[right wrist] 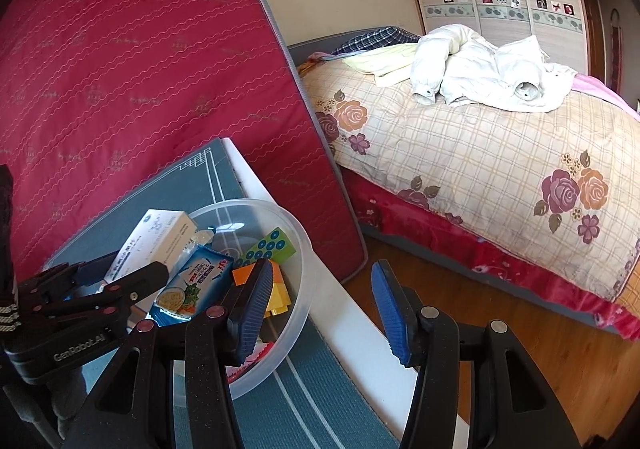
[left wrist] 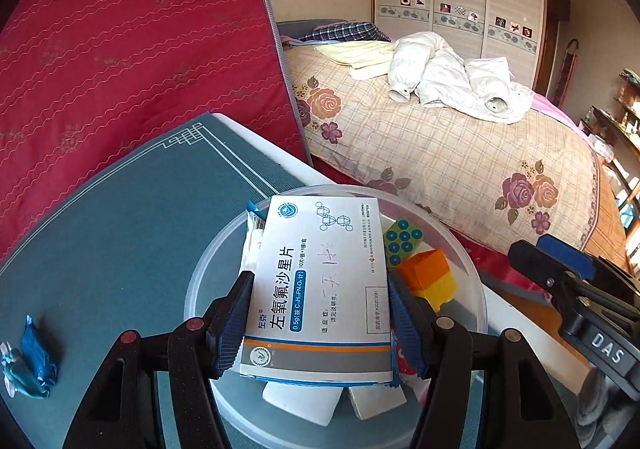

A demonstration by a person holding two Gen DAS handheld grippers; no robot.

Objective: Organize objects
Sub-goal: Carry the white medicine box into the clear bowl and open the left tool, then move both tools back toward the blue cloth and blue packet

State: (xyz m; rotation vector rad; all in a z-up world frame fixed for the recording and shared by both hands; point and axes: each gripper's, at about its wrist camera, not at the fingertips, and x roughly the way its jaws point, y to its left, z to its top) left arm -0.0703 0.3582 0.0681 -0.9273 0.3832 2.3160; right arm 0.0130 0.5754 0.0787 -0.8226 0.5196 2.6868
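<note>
You are working over the worktop (left wrist: pixel 120 217), where the clear plastic bowl (right wrist: pixel 298 249) is sitting. Your left hand-held gripper (left wrist: pixel 320 313) is pinching the medicine box (left wrist: pixel 320 289) above the bowl. Your right hand-held gripper (right wrist: pixel 320 309) is hanging spread, gripping nothing, beside the bowl's rim.

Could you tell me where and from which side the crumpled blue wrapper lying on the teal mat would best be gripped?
The blue wrapper lies flat and crumpled on the teal mat, apart from the clear bowl. I would come straight down from above and pinch across its raised, bunched middle fold, since its thin edges hug the mat. The open right gripper looks free; the left gripper holds the medicine box.
</note>
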